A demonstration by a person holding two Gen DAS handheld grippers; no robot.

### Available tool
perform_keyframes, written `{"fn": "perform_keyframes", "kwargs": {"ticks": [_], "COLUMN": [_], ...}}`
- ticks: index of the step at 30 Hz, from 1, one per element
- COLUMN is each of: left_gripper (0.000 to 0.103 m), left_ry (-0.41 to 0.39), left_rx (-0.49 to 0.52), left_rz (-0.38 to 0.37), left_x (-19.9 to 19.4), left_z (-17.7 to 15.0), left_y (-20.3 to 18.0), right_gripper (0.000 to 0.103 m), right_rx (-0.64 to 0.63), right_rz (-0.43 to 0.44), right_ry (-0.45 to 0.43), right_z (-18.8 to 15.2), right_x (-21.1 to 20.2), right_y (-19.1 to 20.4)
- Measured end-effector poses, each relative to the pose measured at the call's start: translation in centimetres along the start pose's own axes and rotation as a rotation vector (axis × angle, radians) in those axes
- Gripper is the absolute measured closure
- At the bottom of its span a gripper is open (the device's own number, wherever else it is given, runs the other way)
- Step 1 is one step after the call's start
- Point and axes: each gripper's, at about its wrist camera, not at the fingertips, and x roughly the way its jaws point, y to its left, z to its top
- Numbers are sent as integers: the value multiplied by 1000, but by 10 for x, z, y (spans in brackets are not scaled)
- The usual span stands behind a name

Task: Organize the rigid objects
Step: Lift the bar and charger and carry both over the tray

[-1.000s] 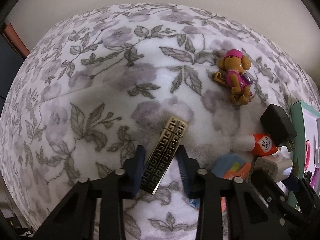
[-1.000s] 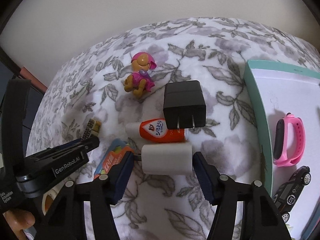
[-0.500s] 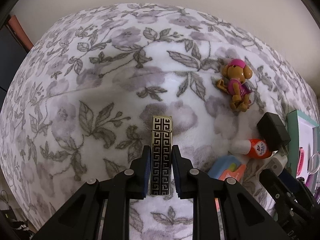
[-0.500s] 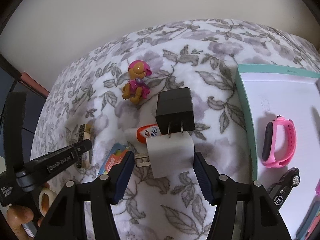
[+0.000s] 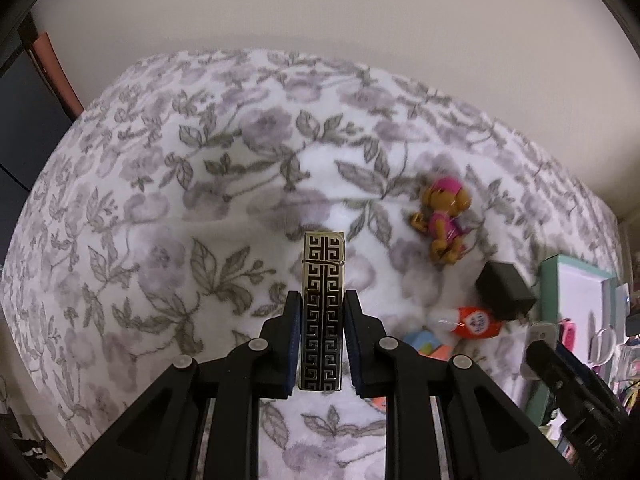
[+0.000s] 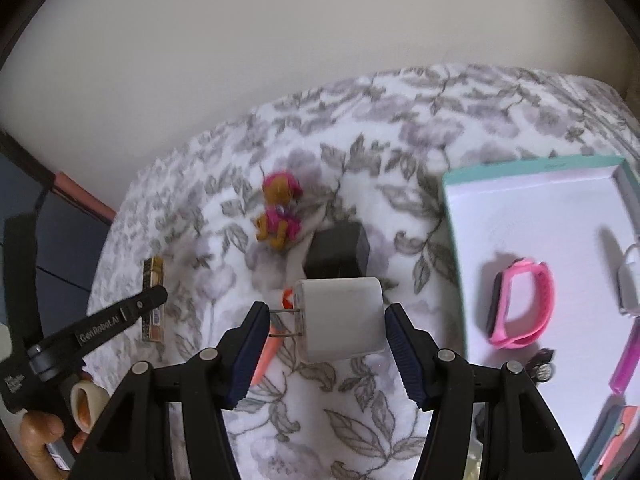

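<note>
Floral blanket (image 5: 160, 184), toy dog (image 5: 444, 216), black charger (image 5: 505, 290), teal tray (image 6: 452, 216)

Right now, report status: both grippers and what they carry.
Left gripper shut on gold-patterned lighter. Right gripper shut on white charger. Teal tray ahead right, path unobstructed.

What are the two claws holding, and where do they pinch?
The left gripper pinches the gold lighter by its long sides, low down. The right gripper holds the white charger, prongs against one pad, flat end against the other.
</note>
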Motion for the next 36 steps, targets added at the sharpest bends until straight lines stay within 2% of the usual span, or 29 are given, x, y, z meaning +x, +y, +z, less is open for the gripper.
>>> {"fn": "perform_keyframes", "kwargs": {"ticks": [8, 19, 26, 36], "left_gripper": [82, 82, 81, 82], "left_ry": [-84, -142, -110, -53], "left_rx": [23, 102, 184, 331], "left_rz": [-29, -81, -119, -170], "left_x": [-40, -73, -71, -66], "left_z": [4, -4, -17, -46], "left_y": [-14, -55, -98, -171], "right_gripper": [40, 40, 40, 40], "right_rx": [27, 86, 132, 174], "right_rz": [-4, -90, -172, -233], "right_ry": [-105, -241, -282, -256], "right_z": [17, 27, 30, 26], "right_x": [-51, -123, -155, -157], "right_y": [-13, -60, -97, -140]}}
